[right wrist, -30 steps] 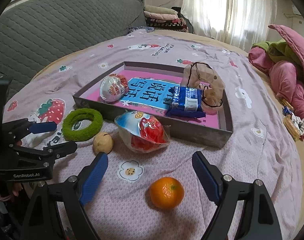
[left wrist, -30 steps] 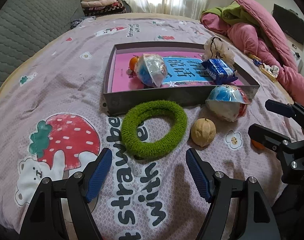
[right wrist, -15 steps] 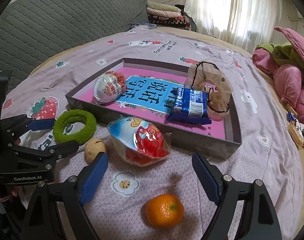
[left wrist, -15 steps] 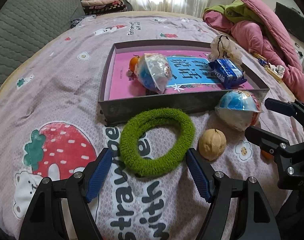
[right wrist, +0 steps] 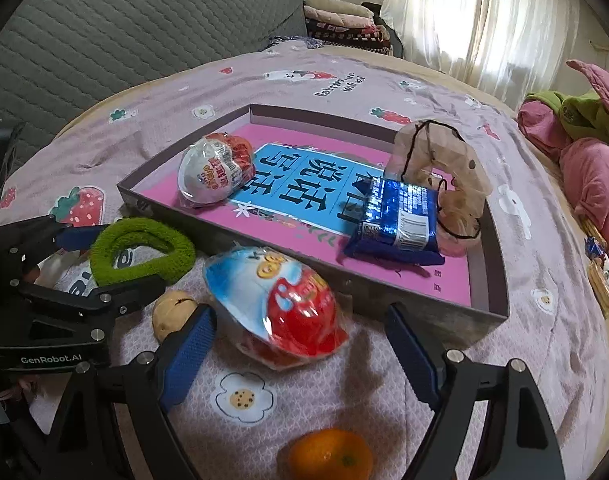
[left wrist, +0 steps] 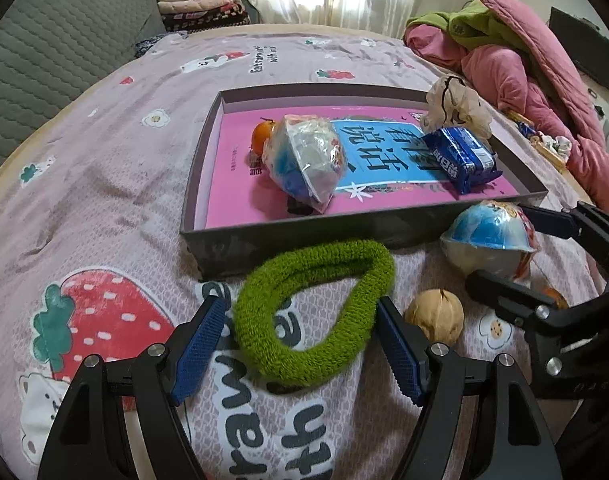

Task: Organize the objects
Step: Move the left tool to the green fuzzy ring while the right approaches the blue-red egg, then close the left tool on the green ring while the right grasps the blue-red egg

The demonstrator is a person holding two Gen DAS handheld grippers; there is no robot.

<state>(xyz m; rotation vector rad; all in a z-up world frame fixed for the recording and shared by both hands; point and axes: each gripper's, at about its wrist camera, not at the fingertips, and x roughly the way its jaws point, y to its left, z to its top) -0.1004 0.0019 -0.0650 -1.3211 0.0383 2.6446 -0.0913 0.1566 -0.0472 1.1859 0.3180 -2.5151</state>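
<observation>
Clearly both tongs stand apart with nothing clamped. The left gripper (left wrist: 300, 340) straddles the green ring (left wrist: 314, 314), which lies on the bedspread (left wrist: 104, 168) just outside the near wall of the tray (left wrist: 304, 232); the ring looks fluffy, light and floppy, so pinching across one side of its band should hold it better than spanning the whole loop. The right gripper (right wrist: 300, 356), whose jaws have just been closing slightly, frames the wrapped toy egg (right wrist: 276, 312), just beside the tray's near wall. Its crinkly film looks slippery and the shell rounded, so a gentle grip across its widest middle seems safest. A walnut (right wrist: 172, 314) lies between ring and egg.
</observation>
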